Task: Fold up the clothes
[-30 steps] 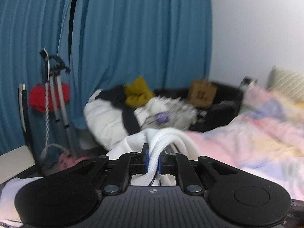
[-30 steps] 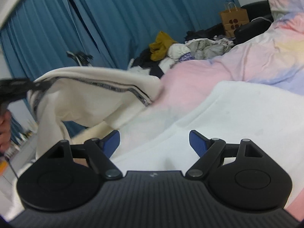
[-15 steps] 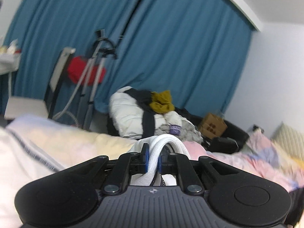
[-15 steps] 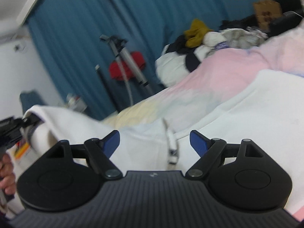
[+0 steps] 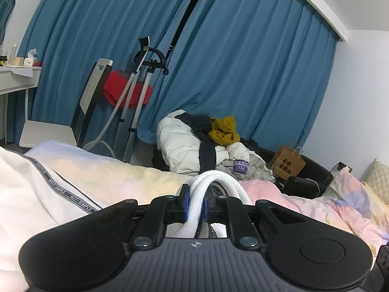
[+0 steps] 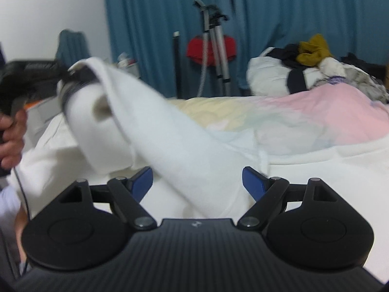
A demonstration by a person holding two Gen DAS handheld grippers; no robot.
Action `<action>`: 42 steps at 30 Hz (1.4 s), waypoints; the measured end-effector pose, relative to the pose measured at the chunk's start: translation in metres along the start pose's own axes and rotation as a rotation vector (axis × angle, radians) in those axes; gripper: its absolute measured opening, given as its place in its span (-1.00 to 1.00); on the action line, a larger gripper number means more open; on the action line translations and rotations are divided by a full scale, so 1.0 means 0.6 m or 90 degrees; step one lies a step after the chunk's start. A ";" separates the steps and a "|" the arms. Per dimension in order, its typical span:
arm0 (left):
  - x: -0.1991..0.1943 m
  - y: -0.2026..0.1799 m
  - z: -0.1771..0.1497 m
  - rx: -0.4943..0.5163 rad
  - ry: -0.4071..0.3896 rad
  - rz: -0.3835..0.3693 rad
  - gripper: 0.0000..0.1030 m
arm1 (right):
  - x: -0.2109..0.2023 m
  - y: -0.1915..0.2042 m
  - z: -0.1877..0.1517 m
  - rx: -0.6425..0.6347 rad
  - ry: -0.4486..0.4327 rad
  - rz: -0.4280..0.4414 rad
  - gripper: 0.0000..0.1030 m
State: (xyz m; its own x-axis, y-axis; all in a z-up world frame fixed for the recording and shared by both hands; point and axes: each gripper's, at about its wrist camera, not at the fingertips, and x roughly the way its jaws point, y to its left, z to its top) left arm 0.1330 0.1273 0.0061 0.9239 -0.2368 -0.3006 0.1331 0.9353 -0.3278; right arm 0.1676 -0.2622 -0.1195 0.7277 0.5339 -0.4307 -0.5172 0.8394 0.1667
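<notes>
- The left gripper (image 5: pixel 194 205) was clamped narrow on a ribbed white fold of the white garment (image 6: pixel 170 141), the cloth arching up between the jaws and falling back under them, probably so an edge could be carried over for a fold.
- The right gripper (image 6: pixel 197 178) stood wide, holding nothing; a lifted band of the garment sloped down between its jaws, and the rest lay spread beyond them on the bed.
- To the left of the right jaws, a hand (image 6: pixel 11 141) held the other tool, blurred.
- Ahead of both jaws lay the pastel bedspread (image 5: pixel 304 204), soft and rumpled, a yielding surface for folding.
- Farther ahead sat a pile of clothes (image 5: pixel 201 146), a paper bag (image 5: pixel 288 163), a garment steamer (image 5: pixel 143 80) and the blue curtain (image 5: pixel 243 60).
</notes>
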 end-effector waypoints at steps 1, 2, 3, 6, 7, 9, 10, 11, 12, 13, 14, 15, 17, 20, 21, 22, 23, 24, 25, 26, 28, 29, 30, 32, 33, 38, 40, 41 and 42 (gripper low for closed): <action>0.001 0.000 0.000 -0.002 0.000 0.001 -0.77 | 0.002 0.006 -0.001 -0.011 0.006 0.008 0.61; 0.000 0.000 0.000 -0.002 0.000 0.002 -0.76 | 0.003 0.011 -0.002 -0.023 0.011 0.017 0.60; 0.001 0.000 -0.001 -0.004 0.000 0.003 -0.76 | 0.005 0.019 -0.004 -0.034 0.015 0.022 0.60; 0.002 0.002 -0.003 -0.011 0.002 0.007 -0.76 | 0.015 0.046 -0.012 -0.085 0.032 0.024 0.59; 0.002 0.002 -0.004 -0.013 0.002 0.008 -0.76 | 0.020 0.056 -0.015 -0.110 0.032 0.008 0.59; 0.003 0.003 -0.006 -0.017 0.003 0.011 -0.75 | 0.033 0.068 -0.024 -0.153 0.034 -0.045 0.59; 0.003 0.003 -0.007 -0.018 0.003 0.012 -0.75 | 0.043 0.068 -0.027 -0.162 0.041 -0.071 0.59; 0.002 0.003 -0.008 -0.019 0.002 0.012 -0.75 | 0.053 0.066 -0.030 -0.168 0.048 -0.096 0.58; 0.004 0.002 -0.007 -0.021 0.002 0.011 -0.75 | 0.063 0.061 -0.030 -0.168 0.050 -0.112 0.57; 0.005 0.001 -0.007 -0.022 0.002 0.010 -0.75 | 0.071 0.054 -0.029 -0.167 0.050 -0.125 0.30; 0.005 0.001 -0.006 -0.022 0.002 0.005 -0.75 | 0.066 0.046 -0.016 -0.161 0.041 -0.139 -0.25; 0.006 0.000 -0.005 -0.022 0.003 0.000 -0.75 | 0.055 0.037 0.003 -0.154 0.027 -0.155 -0.52; 0.018 -0.010 0.006 0.002 0.008 0.002 -0.76 | 0.033 0.019 0.041 -0.140 0.000 -0.186 -0.84; 0.045 -0.038 0.040 0.034 0.004 -0.016 -0.78 | 0.001 -0.007 0.097 -0.118 -0.040 -0.232 -0.88; 0.057 -0.049 0.056 0.044 0.000 -0.029 -0.79 | -0.010 -0.016 0.116 -0.111 -0.054 -0.248 -0.88; 0.078 -0.067 0.071 0.067 -0.003 -0.037 -0.79 | -0.021 -0.025 0.135 -0.104 -0.067 -0.263 -0.89; 0.098 -0.084 0.086 0.089 -0.006 -0.045 -0.79 | -0.032 -0.034 0.154 -0.097 -0.081 -0.279 -0.89; 0.119 -0.102 0.100 0.112 -0.009 -0.054 -0.79 | -0.044 -0.045 0.183 -0.109 -0.095 -0.300 -0.89; 0.146 -0.121 0.110 0.132 -0.003 -0.067 -0.79 | -0.057 -0.058 0.212 -0.126 -0.107 -0.322 -0.89; 0.174 -0.141 0.119 0.151 0.003 -0.081 -0.79 | -0.069 -0.072 0.240 -0.142 -0.116 -0.343 -0.89; 0.230 -0.181 0.138 0.190 0.015 -0.107 -0.78 | -0.085 -0.108 0.283 -0.171 -0.121 -0.388 -0.89; 0.264 -0.201 0.138 0.207 0.026 -0.123 -0.78 | -0.091 -0.126 0.301 -0.186 -0.119 -0.410 -0.89; 0.298 -0.222 0.139 0.225 0.038 -0.138 -0.77 | -0.088 -0.152 0.319 -0.204 -0.107 -0.435 -0.89; 0.370 -0.257 0.119 0.259 0.066 -0.159 -0.73 | -0.073 -0.208 0.343 -0.215 -0.069 -0.467 -0.89; 0.408 -0.271 0.102 0.273 0.084 -0.168 -0.68 | -0.063 -0.243 0.350 -0.211 -0.044 -0.478 -0.89; 0.525 -0.297 -0.002 0.313 0.163 -0.202 -0.51 | 0.005 -0.379 0.309 -0.177 0.058 -0.517 -0.89; 0.539 -0.286 -0.032 0.322 0.185 -0.211 -0.33 | 0.030 -0.408 0.278 -0.161 0.080 -0.523 -0.89; 0.534 -0.271 -0.042 0.324 0.190 -0.212 -0.16 | 0.038 -0.417 0.265 -0.155 0.083 -0.526 -0.89; 0.530 -0.256 -0.052 0.325 0.196 -0.212 -0.08 | 0.041 -0.421 0.256 -0.147 0.079 -0.527 -0.89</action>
State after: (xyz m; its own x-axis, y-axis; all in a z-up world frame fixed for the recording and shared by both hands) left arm 0.3953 -0.1000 -0.0669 0.6705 -0.5269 -0.5224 0.6149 0.7886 -0.0062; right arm 0.3853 -0.4455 -0.0361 0.8631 -0.2660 -0.4294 0.0693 0.9044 -0.4210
